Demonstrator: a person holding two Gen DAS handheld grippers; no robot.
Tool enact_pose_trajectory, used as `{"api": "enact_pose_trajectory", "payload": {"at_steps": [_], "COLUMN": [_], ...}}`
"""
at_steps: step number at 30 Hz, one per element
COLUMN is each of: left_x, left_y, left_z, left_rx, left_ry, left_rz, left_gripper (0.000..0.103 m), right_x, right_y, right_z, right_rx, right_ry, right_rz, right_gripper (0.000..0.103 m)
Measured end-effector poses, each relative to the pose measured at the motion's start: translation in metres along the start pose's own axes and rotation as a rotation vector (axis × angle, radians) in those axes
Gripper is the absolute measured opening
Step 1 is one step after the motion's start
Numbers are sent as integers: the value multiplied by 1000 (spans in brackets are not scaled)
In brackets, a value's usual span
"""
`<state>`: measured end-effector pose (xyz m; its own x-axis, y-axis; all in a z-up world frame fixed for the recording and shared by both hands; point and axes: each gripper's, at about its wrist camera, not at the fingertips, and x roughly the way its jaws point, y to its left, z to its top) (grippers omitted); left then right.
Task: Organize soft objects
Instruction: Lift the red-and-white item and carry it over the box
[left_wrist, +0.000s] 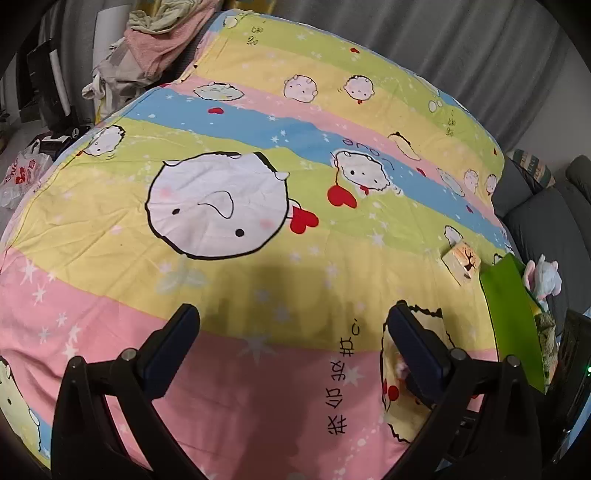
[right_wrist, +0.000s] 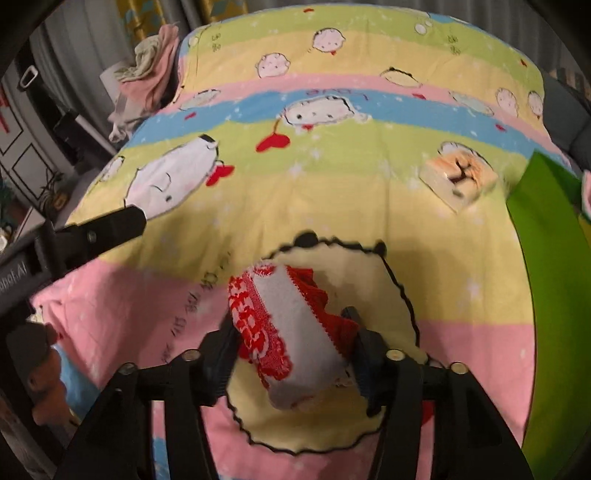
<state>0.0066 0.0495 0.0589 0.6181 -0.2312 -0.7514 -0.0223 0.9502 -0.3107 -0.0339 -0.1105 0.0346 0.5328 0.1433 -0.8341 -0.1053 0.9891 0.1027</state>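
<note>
Bed, striped cartoon quilt (right_wrist: 332, 192): red-and-white knitted sock roll (right_wrist: 288, 332) clamped crosswise between right gripper (right_wrist: 291, 347) fingers, long axis pointing away; left gripper (left_wrist: 291, 325) spread, empty; green bag (right_wrist: 550, 258) at right edge.

My left gripper (left_wrist: 291, 325) is hanging with jaws wide apart, nothing between them; my right gripper (right_wrist: 291, 343) is clamped tight.
</note>
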Motion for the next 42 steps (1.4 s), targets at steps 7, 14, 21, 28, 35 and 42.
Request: {"api": "enact_pose_trajectory", "payload": {"at_steps": [7, 14, 21, 28, 35, 42], "left_x": [4, 11, 28, 32, 18, -23], "left_y": [-13, -58, -85, -90, -106, -153], "left_z": [-12, -39, -60, -64, -60, -53], "left_rx": [5, 152, 225, 223, 281, 403], "left_ry": [58, 141, 197, 211, 146, 13], "left_rz": [-92, -191, -236, -332, -317, -367], "left_gripper": [98, 84, 66, 38, 34, 34], "right_x": [-39, -31, -5, 9, -4, -69], "right_y": [-35, -61, -64, -60, -58, -81], "right_z": [3, 6, 6, 2, -1, -1], "right_rx": [113, 219, 258, 247, 238, 266], "right_ry": [-126, -86, -14, 17, -10, -176], "right_rz": [73, 238, 314, 358, 368, 328], "right_gripper": [86, 66, 59, 44, 43, 43]}}
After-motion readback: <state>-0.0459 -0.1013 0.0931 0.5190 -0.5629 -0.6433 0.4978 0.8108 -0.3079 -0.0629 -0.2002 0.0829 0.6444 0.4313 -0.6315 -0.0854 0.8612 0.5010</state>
